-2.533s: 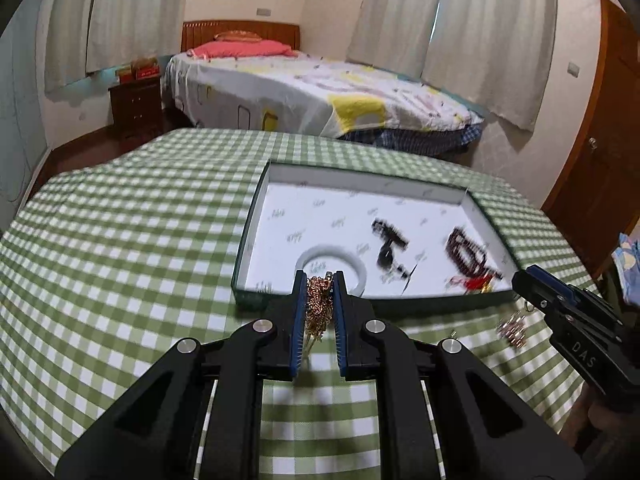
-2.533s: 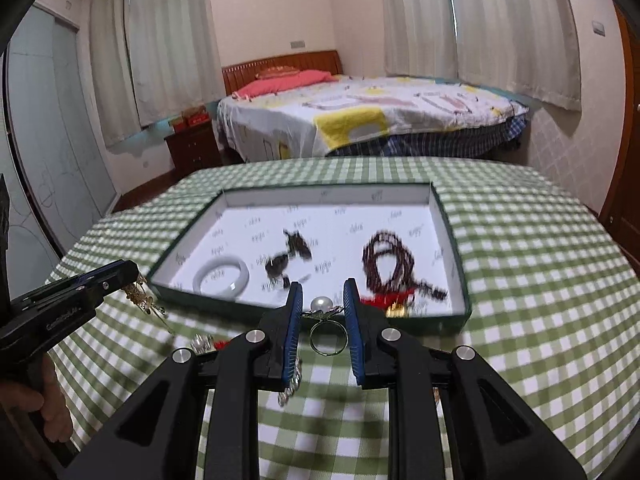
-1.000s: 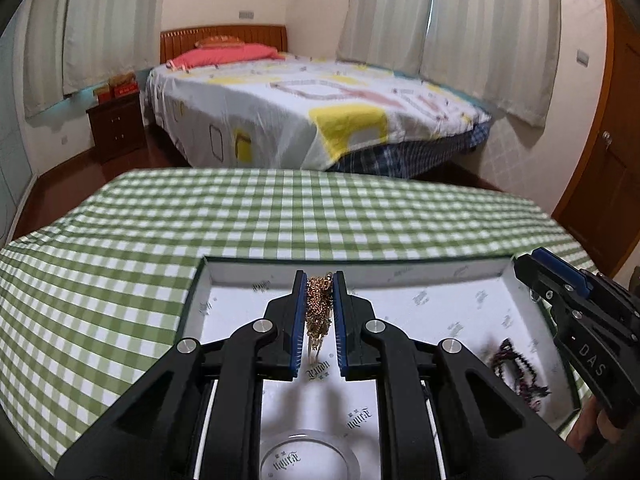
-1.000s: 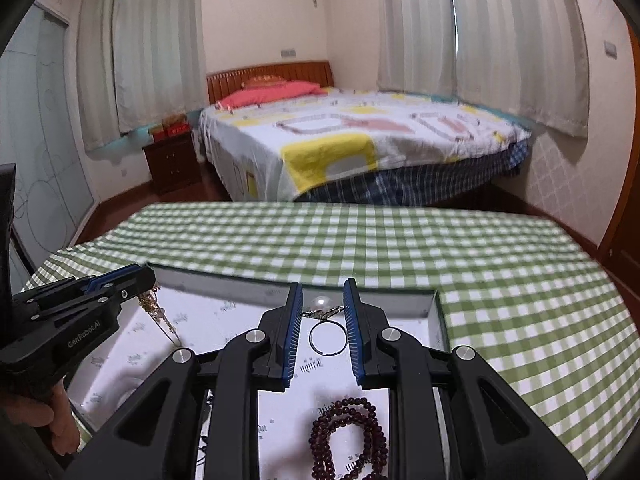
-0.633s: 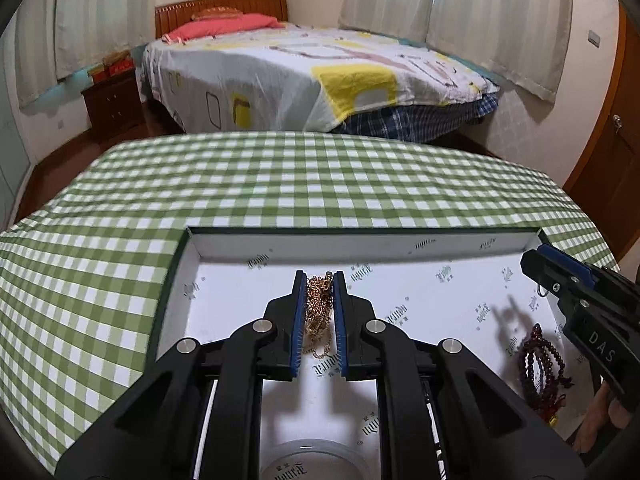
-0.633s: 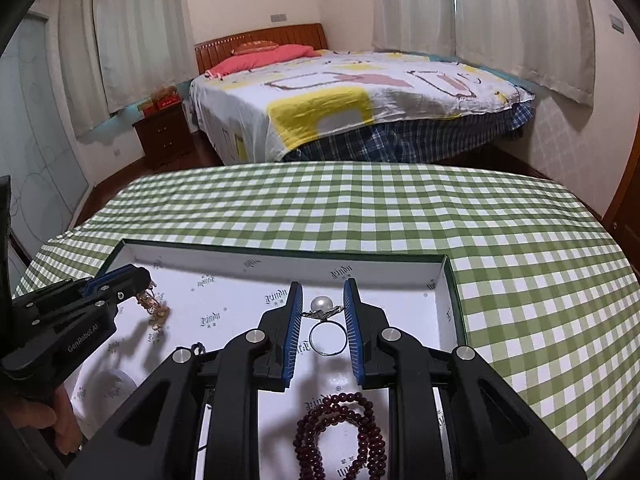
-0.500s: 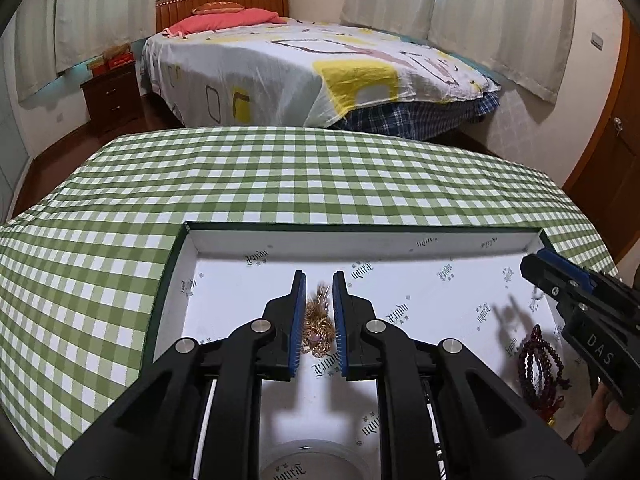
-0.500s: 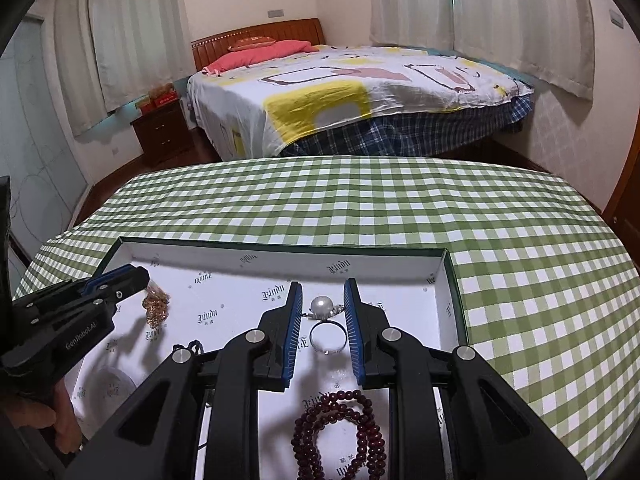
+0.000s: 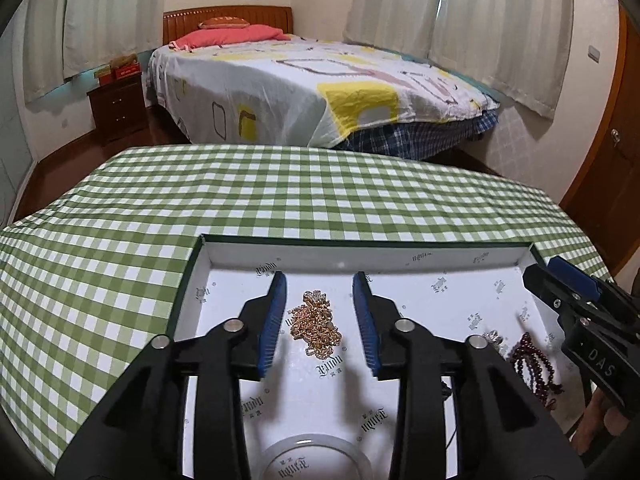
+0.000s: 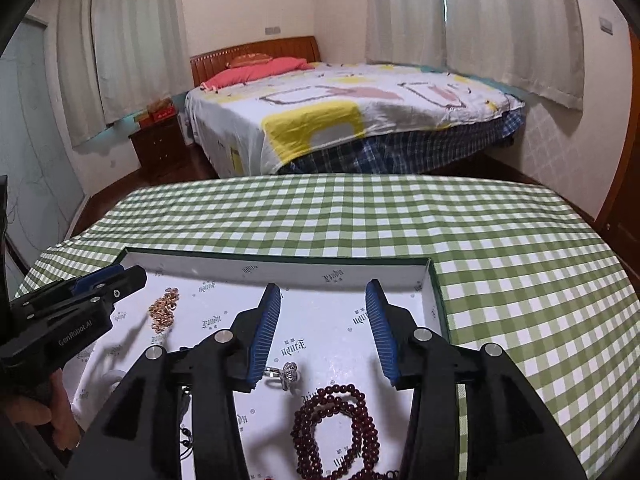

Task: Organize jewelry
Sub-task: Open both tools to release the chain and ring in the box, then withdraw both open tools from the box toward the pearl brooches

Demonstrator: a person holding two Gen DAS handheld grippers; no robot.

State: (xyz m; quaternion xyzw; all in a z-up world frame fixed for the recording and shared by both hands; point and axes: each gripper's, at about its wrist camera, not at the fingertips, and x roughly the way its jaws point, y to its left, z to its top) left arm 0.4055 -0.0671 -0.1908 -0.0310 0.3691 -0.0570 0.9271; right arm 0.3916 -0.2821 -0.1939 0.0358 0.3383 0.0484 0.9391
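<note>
Presently, both grippers hang over a shallow white-lined box (image 9: 400, 254) with a dark green rim, set on a table under a green-and-white checked cloth (image 9: 120, 216).

Left gripper (image 9: 319, 312): jaws parted and opening. A bunched gold chain (image 9: 316, 322) lies on the box floor between the blue pads (image 9: 273, 320); neither pad touches it. From the right wrist view the same chain sits in the left part of the box, just beyond the left gripper's tip.

Right gripper (image 10: 321, 330): jaws likewise parted and opening, nothing pressed between them. A silver ring with a pale stone (image 10: 285, 374) rests on the box floor just beside the lower end of its left pad; contact cannot be confirmed. A dark red bead bracelet (image 10: 336, 428) lies coiled nearer the camera, between the gripper's arms.

A pale translucent bangle (image 9: 310, 456) lies at the near edge of the left wrist view, partly cut off. Part of a person's hand (image 10: 52, 404) grips the left tool's handle.

Beyond the table stands a bed (image 10: 360, 112) with a patterned sheet and red pillow.
</note>
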